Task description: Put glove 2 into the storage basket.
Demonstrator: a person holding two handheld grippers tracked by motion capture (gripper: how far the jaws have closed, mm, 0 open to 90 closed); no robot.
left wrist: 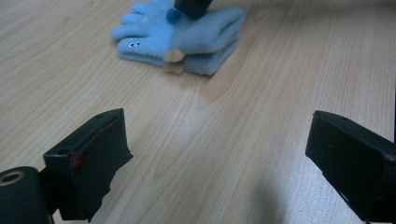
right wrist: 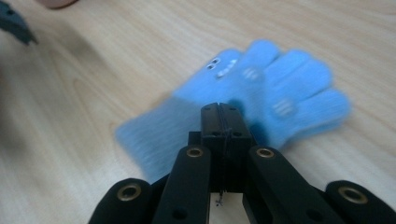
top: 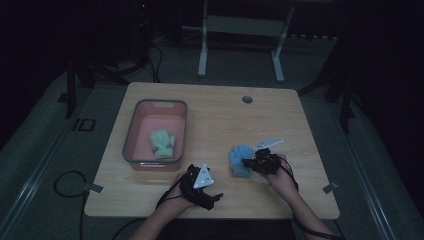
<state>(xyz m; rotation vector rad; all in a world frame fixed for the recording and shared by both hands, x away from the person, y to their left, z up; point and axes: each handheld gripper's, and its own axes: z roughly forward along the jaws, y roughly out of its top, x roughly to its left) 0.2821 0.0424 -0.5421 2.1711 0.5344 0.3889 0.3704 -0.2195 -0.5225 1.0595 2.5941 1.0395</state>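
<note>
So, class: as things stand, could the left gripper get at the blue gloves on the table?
Probably yes. The left gripper stands open, aimed at the blue gloves across bare wooden table. The one obstacle is the right gripper, its jaws shut and pressed onto the gloves' top, so the near edge looks freest.

Dim laboratory or recording room: light wooden table (top: 215, 107) with a round cable hole (top: 247, 99) on grey carpet (top: 45, 145), loose black cables (top: 67, 186) on the floor, white metal stand (top: 240, 37) behind.

A pair of light blue gloves (top: 239, 161) lies stacked flat on the wooden table, fingers spread.
</note>
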